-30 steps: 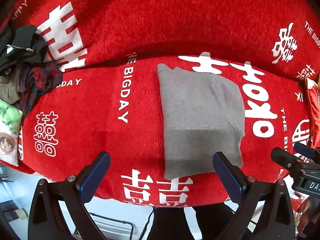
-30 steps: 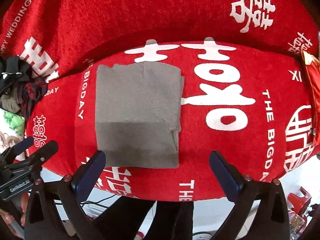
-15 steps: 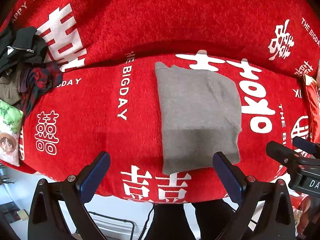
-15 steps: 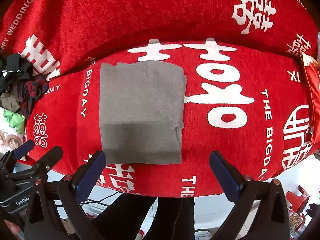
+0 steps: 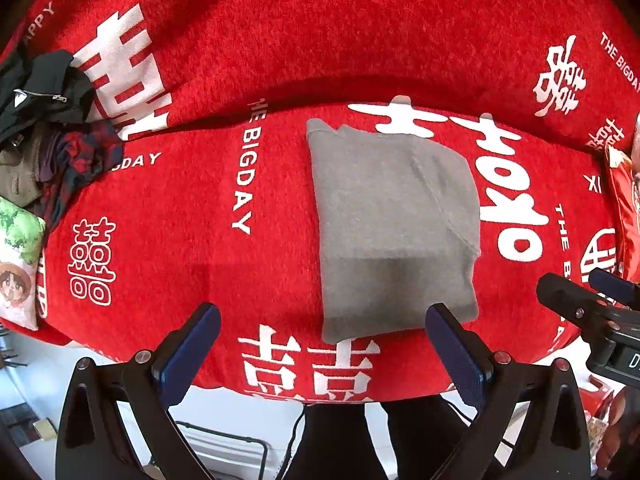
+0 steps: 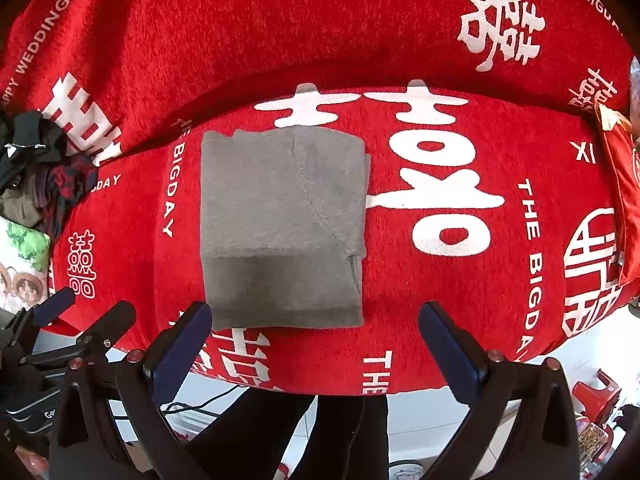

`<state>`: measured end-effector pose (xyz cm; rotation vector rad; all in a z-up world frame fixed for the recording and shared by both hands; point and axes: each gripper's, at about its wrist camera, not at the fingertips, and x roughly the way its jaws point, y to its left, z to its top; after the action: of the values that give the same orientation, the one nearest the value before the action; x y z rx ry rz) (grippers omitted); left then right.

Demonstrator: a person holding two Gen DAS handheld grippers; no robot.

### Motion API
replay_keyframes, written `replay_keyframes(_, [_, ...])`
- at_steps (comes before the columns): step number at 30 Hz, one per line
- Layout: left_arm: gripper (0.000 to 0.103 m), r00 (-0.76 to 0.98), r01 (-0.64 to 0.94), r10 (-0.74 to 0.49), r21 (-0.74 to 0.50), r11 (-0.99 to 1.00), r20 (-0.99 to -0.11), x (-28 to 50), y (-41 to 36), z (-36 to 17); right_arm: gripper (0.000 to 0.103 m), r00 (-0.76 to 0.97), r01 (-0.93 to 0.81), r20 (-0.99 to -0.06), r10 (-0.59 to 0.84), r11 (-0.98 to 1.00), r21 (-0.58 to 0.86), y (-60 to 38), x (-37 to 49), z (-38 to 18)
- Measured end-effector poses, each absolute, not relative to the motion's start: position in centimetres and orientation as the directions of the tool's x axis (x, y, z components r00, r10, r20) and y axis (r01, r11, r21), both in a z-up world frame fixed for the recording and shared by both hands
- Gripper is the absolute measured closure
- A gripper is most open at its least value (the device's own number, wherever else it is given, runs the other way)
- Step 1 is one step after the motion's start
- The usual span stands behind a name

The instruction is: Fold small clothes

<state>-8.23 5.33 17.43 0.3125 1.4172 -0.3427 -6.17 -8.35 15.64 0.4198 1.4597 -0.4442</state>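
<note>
A grey garment (image 5: 394,224), folded into a neat rectangle, lies flat on the red sofa seat (image 5: 180,216); it also shows in the right wrist view (image 6: 282,224). My left gripper (image 5: 322,350) is open and empty, held back over the seat's front edge, below and a little left of the garment. My right gripper (image 6: 314,346) is open and empty too, below the garment's right part. Each gripper shows at the edge of the other's view, the right one (image 5: 592,308) and the left one (image 6: 76,328).
A pile of dark and plaid clothes (image 5: 48,128) lies at the seat's left end, by a cartoon-print cushion (image 5: 18,264). A red cushion (image 6: 624,200) is at the right end. The sofa back (image 5: 320,32) rises behind. White floor and dark legs (image 6: 288,432) lie below.
Both grippers have drawn back slightly from the sofa, staying open. The folded grey garment has not moved.
</note>
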Motion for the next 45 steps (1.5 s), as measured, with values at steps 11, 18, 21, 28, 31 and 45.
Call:
replay_keyframes(11, [0.001, 0.117, 0.425, -0.045, 0.008, 0.905, -0.992, -8.5, 5.6, 17.4, 0.0, 0.069, 0.534, -0.997, -0.035, 0.846, 0.008, -8.3, -6.2, 15.9])
replay_keyframes(18, [0.001, 0.134, 0.413, -0.066, -0.004, 0.911, -0.989, -8.0, 6.4, 17.9, 0.0, 0.084, 0.537, -0.996, -0.041, 0.844, 0.011, -8.3, -5.7, 16.2])
replay_keyframes(21, [0.001, 0.137, 0.413, -0.06, 0.002, 0.911, -0.989, -8.0, 6.6, 17.7, 0.0, 0.084, 0.543, -0.996, -0.039, 0.84, 0.013, -8.2, -5.7, 16.1])
replay_keyframes(28, [0.001, 0.138, 0.414, -0.064, -0.001, 0.91, -0.988, -8.3, 6.8, 17.9, 0.0, 0.085, 0.54, -0.995, -0.052, 0.842, 0.003, -7.7, -5.8, 16.3])
replay_keyframes(31, [0.001, 0.141, 0.425, -0.062, 0.004, 0.905, -0.988, -8.4, 6.7, 17.9, 0.0, 0.085, 0.545, -0.995, -0.049, 0.839, 0.005, -7.6, -5.9, 16.3])
replay_keyframes(45, [0.001, 0.142, 0.431, -0.055, 0.011, 0.902, -0.988, -8.3, 6.5, 17.9, 0.0, 0.086, 0.552, -0.994, -0.064, 0.834, -0.006, -7.3, -6.1, 16.3])
